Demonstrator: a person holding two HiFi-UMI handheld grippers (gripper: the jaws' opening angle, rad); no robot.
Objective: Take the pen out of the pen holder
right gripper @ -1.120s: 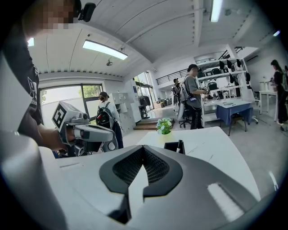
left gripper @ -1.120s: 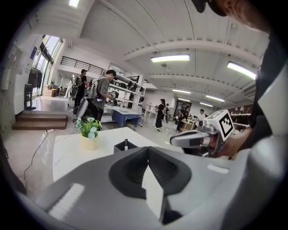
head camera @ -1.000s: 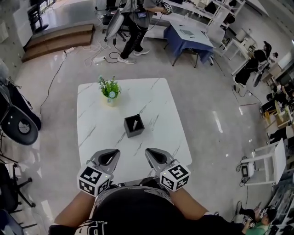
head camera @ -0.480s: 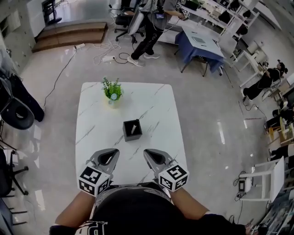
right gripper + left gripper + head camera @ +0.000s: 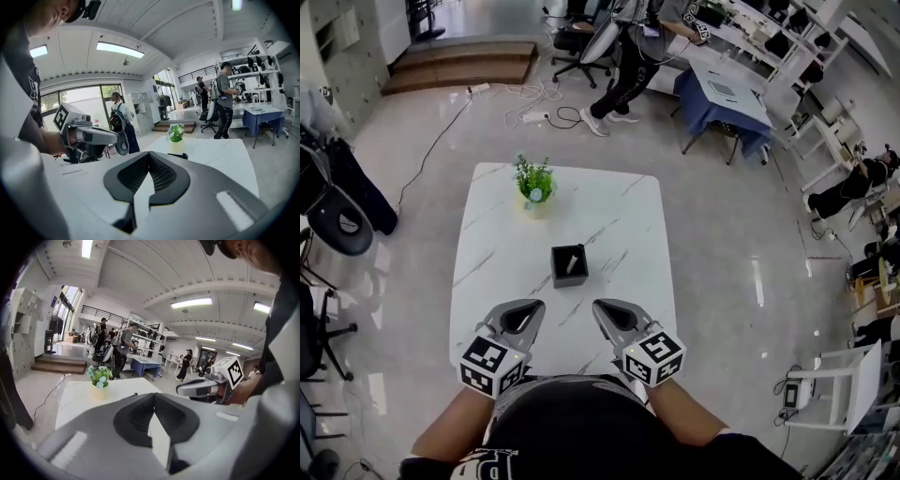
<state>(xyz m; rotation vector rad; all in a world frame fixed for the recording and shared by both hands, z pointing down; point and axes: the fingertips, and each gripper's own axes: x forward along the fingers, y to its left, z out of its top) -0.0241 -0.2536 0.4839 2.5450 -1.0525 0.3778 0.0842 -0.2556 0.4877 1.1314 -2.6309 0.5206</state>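
Observation:
A black square pen holder stands in the middle of the white marble table, with a pale pen lying slanted inside it. My left gripper is held over the table's near edge, shut and empty, to the near left of the holder. Beside it, my right gripper is also shut with nothing in it, to the holder's near right. In the left gripper view the jaws meet at their tips. The right gripper view shows its jaws closed too, with the holder's top peeking just beyond them.
A small potted plant with blue flowers stands at the table's far left. A person walks beyond the table near a blue-draped desk. Cables trail on the floor; a dark chair sits left.
The head camera's view has shifted, so the table sits slightly further right and down in frame. Both grippers stay shut by the near edge; the person at the back has walked right.

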